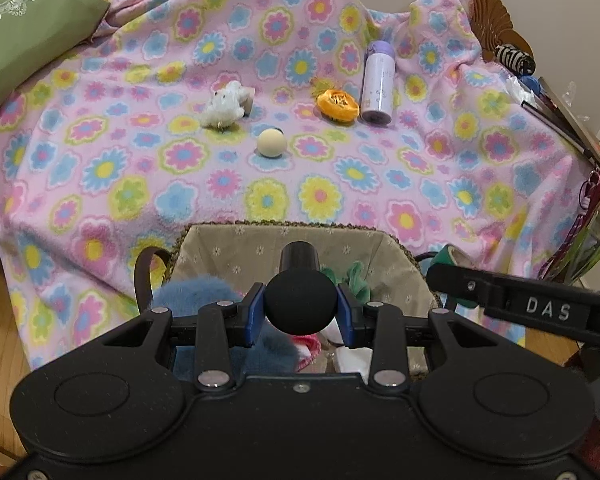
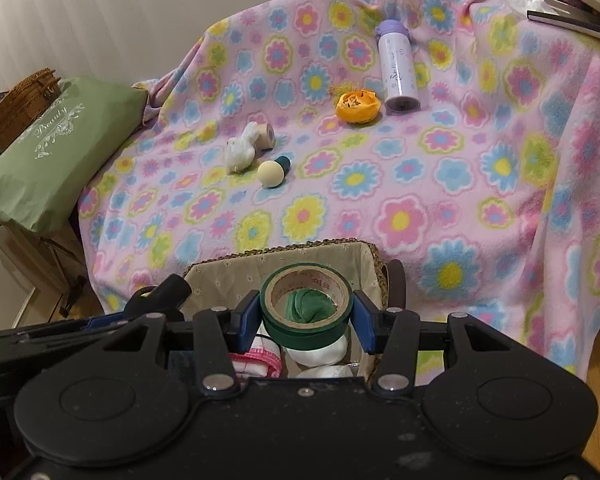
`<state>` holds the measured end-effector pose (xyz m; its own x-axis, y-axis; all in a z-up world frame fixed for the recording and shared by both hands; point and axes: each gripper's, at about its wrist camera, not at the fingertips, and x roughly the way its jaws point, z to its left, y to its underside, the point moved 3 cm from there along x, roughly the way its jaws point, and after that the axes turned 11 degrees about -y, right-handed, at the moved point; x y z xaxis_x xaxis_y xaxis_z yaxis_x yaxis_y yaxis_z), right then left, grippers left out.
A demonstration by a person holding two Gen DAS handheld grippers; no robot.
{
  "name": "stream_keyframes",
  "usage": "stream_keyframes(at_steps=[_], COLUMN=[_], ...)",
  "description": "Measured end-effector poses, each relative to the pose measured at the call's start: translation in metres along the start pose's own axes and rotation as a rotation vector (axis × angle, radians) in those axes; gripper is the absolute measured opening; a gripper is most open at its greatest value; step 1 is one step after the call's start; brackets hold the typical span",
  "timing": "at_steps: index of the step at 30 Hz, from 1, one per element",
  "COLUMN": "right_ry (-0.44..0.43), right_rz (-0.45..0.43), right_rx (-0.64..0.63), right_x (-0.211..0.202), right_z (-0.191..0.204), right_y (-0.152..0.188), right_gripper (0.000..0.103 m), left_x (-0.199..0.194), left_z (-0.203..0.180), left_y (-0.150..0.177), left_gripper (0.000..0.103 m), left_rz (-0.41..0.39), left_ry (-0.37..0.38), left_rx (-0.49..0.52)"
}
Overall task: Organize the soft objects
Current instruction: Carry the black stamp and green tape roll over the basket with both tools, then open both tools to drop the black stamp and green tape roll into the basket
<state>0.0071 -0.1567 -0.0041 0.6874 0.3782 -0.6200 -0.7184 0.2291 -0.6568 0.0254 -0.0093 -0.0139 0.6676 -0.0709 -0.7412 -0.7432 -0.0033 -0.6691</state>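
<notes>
A flowered blanket [image 1: 340,184] covered the table. At its near edge sat a lined basket [image 2: 228,276] of soft things. Over it, the left gripper [image 1: 300,312] clamped a black ball-headed object [image 1: 300,304], and the right gripper [image 2: 306,316] clamped a green tape roll [image 2: 307,332]. A white plush [image 1: 224,106] and a cream ball [image 1: 272,142] lay farther back on the blanket.

At the bottom of both frames we see our two grippers, the left gripper [image 1: 300,312] and right gripper [image 2: 308,316]: matte black bodies with round raised discs, silver screws, blue finger pads. White letters "DAS" mark one arm at the right edge.
</notes>
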Motion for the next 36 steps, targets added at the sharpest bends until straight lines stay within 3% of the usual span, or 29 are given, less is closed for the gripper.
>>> stream_keyframes(at_steps=[28, 36], right_ry=[0.01, 0.007], right_rz=[0.057, 0.072], right_rx=[0.012, 0.009], right_x=[0.01, 0.012], right_z=[-0.003, -0.002], right_y=[0.004, 0.006], right_gripper=[0.048, 0.048], left_x=[0.007, 0.01], left_z=[0.0, 0.002], left_y=[0.003, 0.004], left_gripper=[0.037, 0.037], left_rz=[0.044, 0.055], left_ry=[-0.002, -0.041], left_rx=[-0.011, -0.007])
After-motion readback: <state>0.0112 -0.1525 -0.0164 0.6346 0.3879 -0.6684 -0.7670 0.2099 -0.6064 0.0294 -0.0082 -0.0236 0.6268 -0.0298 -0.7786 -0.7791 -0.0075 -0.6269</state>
